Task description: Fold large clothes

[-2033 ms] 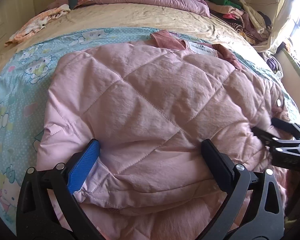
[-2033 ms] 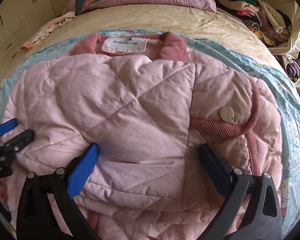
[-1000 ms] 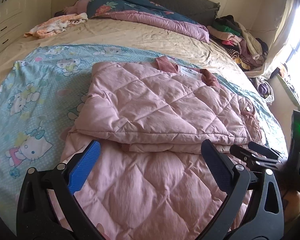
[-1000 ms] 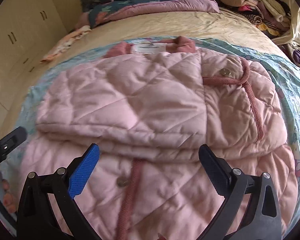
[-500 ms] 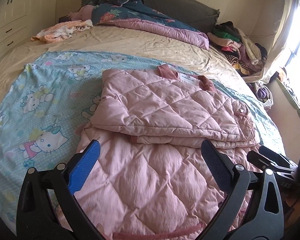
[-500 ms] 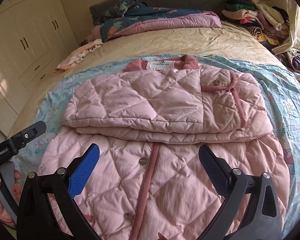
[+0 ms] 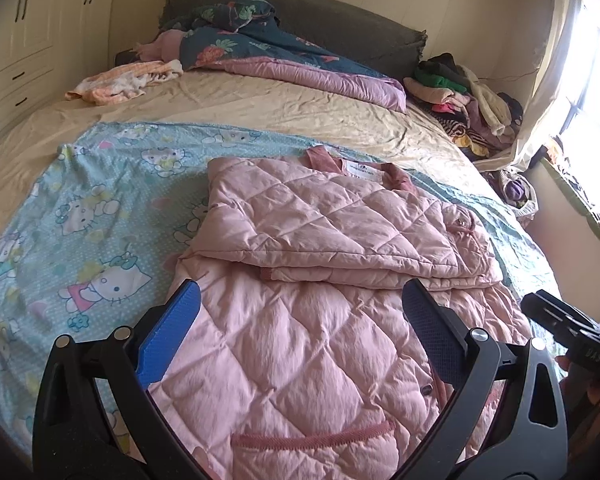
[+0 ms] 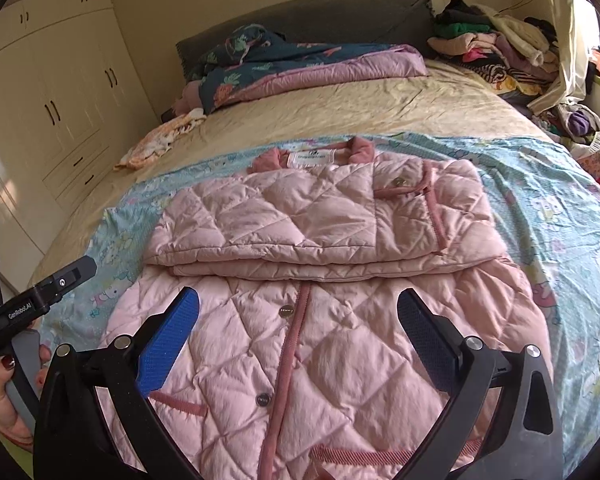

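Note:
A pink quilted jacket (image 7: 300, 352) (image 8: 320, 332) lies front up on a blue cartoon-print sheet (image 7: 84, 216) (image 8: 560, 208) on the bed. Its sleeves are folded across the chest into a thick band (image 7: 332, 228) (image 8: 320, 220) below the collar and white label (image 8: 314, 157). The lower half with buttons and pocket trims spreads toward me. My left gripper (image 7: 300, 320) hovers open above the hem's left part, holding nothing. Over the hem's middle my right gripper (image 8: 298, 324) is open too and grips nothing. Each gripper shows at the edge of the other's view, held by a hand (image 8: 4, 384).
A beige sheet (image 7: 260, 108) covers the far bed. A dark floral duvet (image 7: 268, 52) with a purple underside lies at the grey headboard. A small peach cloth (image 7: 124, 80) sits far left. A clothes pile (image 7: 460, 96) is heaped far right by the window. Wardrobes (image 8: 60, 112) stand left.
Both grippers have let go of the folded sleeve part and drawn back and up from the jacket. The whole jacket, lower half included, has come into view.

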`<action>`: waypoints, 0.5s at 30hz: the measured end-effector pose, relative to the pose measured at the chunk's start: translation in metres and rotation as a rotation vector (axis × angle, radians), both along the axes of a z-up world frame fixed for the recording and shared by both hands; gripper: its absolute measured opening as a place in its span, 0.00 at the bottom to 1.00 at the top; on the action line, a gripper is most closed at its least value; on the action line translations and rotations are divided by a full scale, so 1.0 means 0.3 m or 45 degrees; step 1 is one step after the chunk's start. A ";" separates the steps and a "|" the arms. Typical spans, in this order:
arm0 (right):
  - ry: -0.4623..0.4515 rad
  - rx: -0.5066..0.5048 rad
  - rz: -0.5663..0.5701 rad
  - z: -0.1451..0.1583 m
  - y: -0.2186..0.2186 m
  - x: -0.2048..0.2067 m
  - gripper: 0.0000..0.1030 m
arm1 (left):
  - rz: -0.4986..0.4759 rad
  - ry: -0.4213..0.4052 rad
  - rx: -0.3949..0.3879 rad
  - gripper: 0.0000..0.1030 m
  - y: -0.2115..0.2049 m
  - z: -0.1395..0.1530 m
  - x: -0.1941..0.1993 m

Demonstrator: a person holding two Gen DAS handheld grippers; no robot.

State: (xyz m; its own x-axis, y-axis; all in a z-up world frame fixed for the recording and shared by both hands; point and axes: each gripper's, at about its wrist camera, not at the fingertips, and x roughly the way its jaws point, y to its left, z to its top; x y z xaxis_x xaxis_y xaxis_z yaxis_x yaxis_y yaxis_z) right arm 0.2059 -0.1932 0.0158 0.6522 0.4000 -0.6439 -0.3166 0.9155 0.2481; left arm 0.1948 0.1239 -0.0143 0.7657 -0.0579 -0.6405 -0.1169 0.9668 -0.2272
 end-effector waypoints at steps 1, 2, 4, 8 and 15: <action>-0.007 0.003 -0.004 0.007 -0.009 -0.010 0.96 | -0.001 -0.005 0.000 0.92 0.000 0.003 -0.011; -0.013 0.003 -0.008 0.012 -0.016 -0.020 0.96 | 0.000 -0.007 0.005 0.92 -0.001 0.004 -0.019; -0.029 0.007 -0.016 0.023 -0.029 -0.036 0.96 | -0.003 -0.010 0.008 0.92 -0.002 0.009 -0.032; -0.064 0.015 -0.038 0.048 -0.060 -0.078 0.96 | -0.006 -0.020 0.009 0.92 -0.001 0.012 -0.063; -0.095 0.024 -0.083 0.059 -0.103 -0.139 0.96 | -0.029 -0.038 0.025 0.92 -0.020 0.009 -0.124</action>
State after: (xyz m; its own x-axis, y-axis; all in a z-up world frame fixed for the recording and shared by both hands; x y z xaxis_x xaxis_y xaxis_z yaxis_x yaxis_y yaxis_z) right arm 0.1644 -0.2241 0.0335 0.7232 0.3671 -0.5850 -0.2752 0.9301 0.2434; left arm 0.1577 0.1179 -0.0118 0.7831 -0.0631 -0.6187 -0.0886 0.9734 -0.2114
